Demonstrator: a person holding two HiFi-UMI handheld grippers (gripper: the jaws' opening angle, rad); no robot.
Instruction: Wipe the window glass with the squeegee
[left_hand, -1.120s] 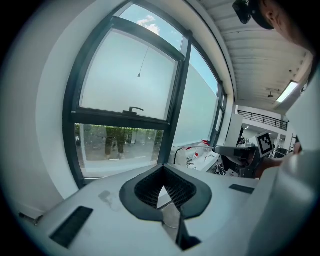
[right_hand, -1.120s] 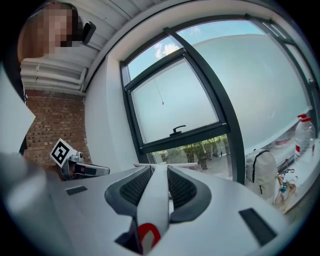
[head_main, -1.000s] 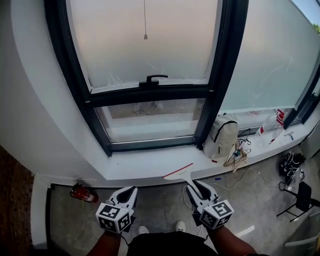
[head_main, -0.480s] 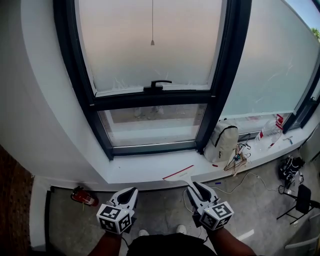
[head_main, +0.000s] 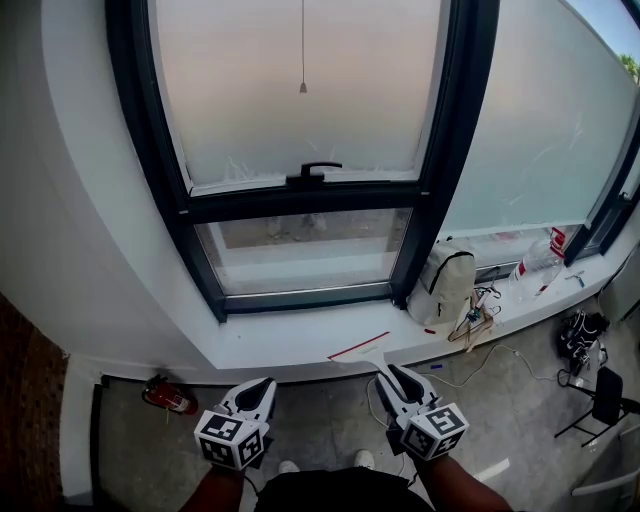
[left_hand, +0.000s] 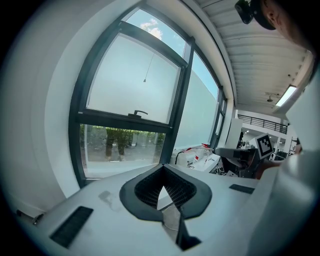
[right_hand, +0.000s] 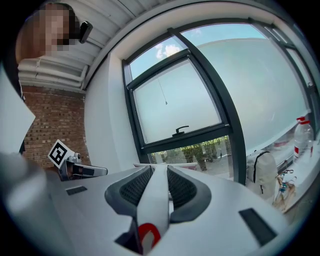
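The squeegee (head_main: 357, 347) has a white handle and a red-edged blade. My right gripper (head_main: 386, 372) is shut on its handle, low in the head view, with the blade over the front of the white sill (head_main: 280, 345). In the right gripper view the handle (right_hand: 155, 200) runs between the jaws of the right gripper (right_hand: 159, 167). My left gripper (head_main: 261, 386) hangs beside it, shut and empty, its pads (left_hand: 150, 185) meeting at the tips. The window has a frosted upper pane (head_main: 300, 90) and a clear lower pane (head_main: 305, 250), both well beyond the blade.
A black latch handle (head_main: 313, 172) sits on the dark frame, and a pull cord (head_main: 303, 88) hangs before the upper pane. A white backpack (head_main: 445, 283), cables and a plastic bottle (head_main: 538, 258) lie on the sill at right. A fire extinguisher (head_main: 168, 397) lies on the floor at left.
The window sits slightly lower and further right in the head view than a second ago. Both grippers stay low in nearly the same places, with the squeegee still held.
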